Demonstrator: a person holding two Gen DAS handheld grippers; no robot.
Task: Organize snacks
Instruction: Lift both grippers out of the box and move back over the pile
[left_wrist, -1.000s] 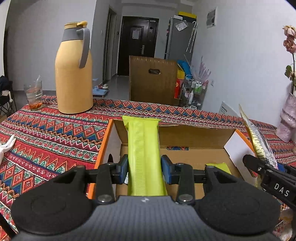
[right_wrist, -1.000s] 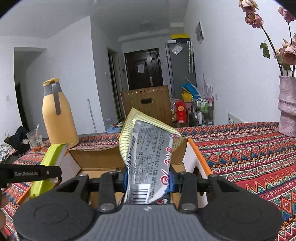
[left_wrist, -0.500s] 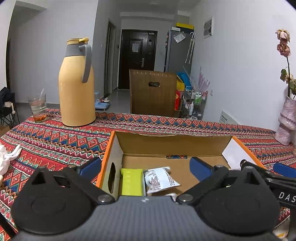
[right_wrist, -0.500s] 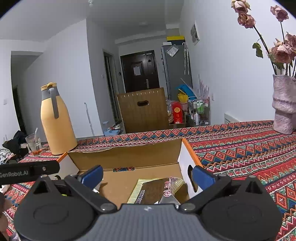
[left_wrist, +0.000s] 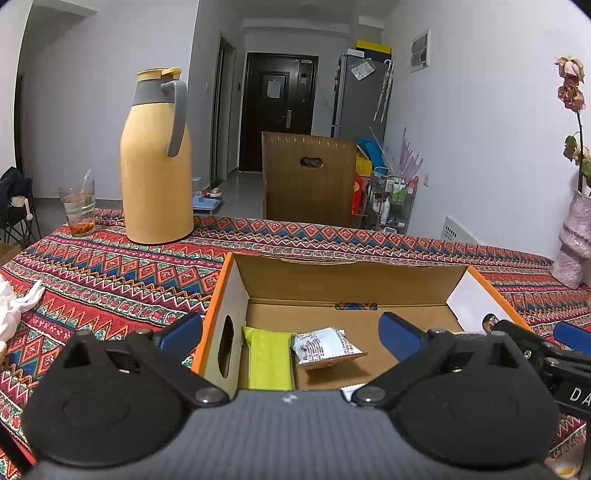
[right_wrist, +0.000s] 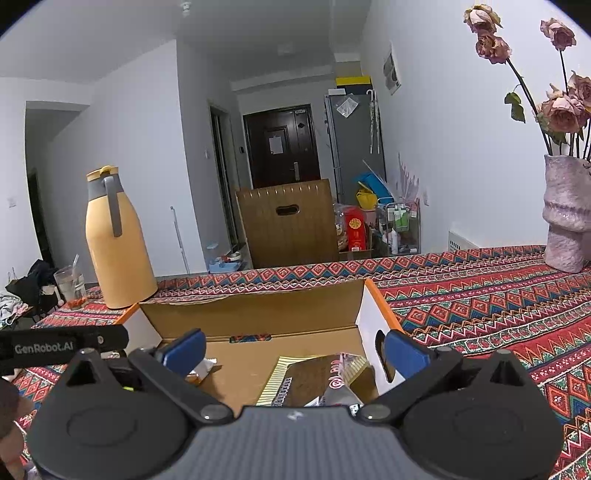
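Note:
An open cardboard box (left_wrist: 354, 275) with orange edges sits on the patterned tablecloth; it also shows in the right wrist view (right_wrist: 251, 314). A lime-green snack packet (left_wrist: 267, 360) lies flat in its left part, beside a small silver packet (left_wrist: 325, 347). A striped brown-and-silver snack bag (right_wrist: 314, 380) lies in the box's right part. My left gripper (left_wrist: 290, 330) is open and empty above the box's near side. My right gripper (right_wrist: 293, 349) is open and empty above the striped bag.
A yellow thermos jug (left_wrist: 157, 158) and a glass with a straw (left_wrist: 78, 207) stand at the far left of the table. A pink vase with dried roses (right_wrist: 565, 218) stands at the far right. A brown chair back (left_wrist: 308, 181) is behind the table.
Both grippers opened and let go: the green packet and the striped bag dropped from upright in the jaws to lying flat in the box. Both grippers have since risen slightly.

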